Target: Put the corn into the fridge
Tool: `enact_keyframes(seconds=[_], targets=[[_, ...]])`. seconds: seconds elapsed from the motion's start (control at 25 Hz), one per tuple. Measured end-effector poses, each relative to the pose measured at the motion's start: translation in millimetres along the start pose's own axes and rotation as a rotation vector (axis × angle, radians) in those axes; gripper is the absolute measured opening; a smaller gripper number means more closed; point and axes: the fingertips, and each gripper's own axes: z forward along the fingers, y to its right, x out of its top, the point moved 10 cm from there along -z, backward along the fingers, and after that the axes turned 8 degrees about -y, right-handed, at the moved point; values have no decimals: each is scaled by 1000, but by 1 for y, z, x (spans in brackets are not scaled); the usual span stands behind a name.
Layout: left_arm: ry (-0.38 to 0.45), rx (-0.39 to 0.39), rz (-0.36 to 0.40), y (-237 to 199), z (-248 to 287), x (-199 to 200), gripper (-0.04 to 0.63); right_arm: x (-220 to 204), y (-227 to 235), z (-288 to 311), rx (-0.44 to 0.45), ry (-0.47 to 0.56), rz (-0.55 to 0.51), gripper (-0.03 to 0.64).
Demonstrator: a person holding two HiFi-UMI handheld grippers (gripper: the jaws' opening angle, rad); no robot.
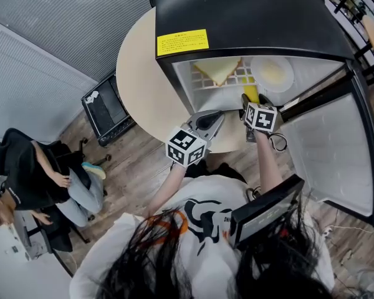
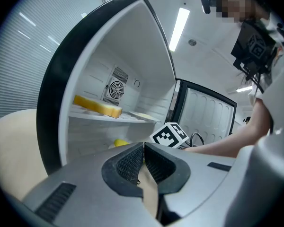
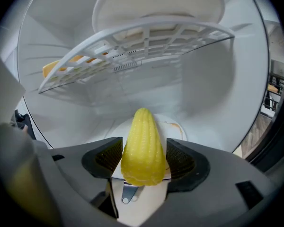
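Corn (image 3: 142,145) sits tip-forward between the pads of the right claw (image 3: 143,151), inside the lower compartment of the mini fridge (image 1: 249,11). The claw is spread. A thin gap shows beside one pad, and the cob is not pinched. Under the cob lies a white plate (image 3: 176,126) with a brownish smear. The left claw (image 2: 144,148) is pressed together with nothing in it, and hangs just outside the fridge opening.

Above the cob runs a white wire shelf (image 3: 132,46). On it lie a yellow slab of food (image 1: 218,70), bread or cake I cannot tell, and a second white plate (image 1: 272,72). A round fan vent (image 2: 116,86) is set in the back wall. The fridge door (image 1: 336,148) stands swung wide to the right, its liner white. A yellow label (image 1: 182,42) is stuck on the black top.

Fridge stands on a round beige table (image 1: 140,80), whose top is otherwise bare in the head view. Floor (image 1: 131,167) is grey-brown wood plank. A black box-shaped appliance (image 1: 106,108) sits on the floor beside the table. Farther left a person (image 1: 43,167) sits on a chair. The wall (image 1: 50,30) behind is grey and ribbed. A strip light (image 2: 180,27) is lit on the ceiling.
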Motion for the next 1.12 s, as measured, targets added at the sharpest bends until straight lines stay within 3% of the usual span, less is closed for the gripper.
enact_keyframes(seconds=[0.4, 0.76, 1.12], targets=[[-3, -40, 5, -2, -2, 1, 12, -7, -9, -54, 24, 133, 126, 278], [-10, -109, 21, -1, -7, 1, 12, -7, -36, -105, 151, 273, 247, 264], [-16, -188, 38, -3, -27, -5, 11, -34, -74, -135, 119, 326, 298, 211]])
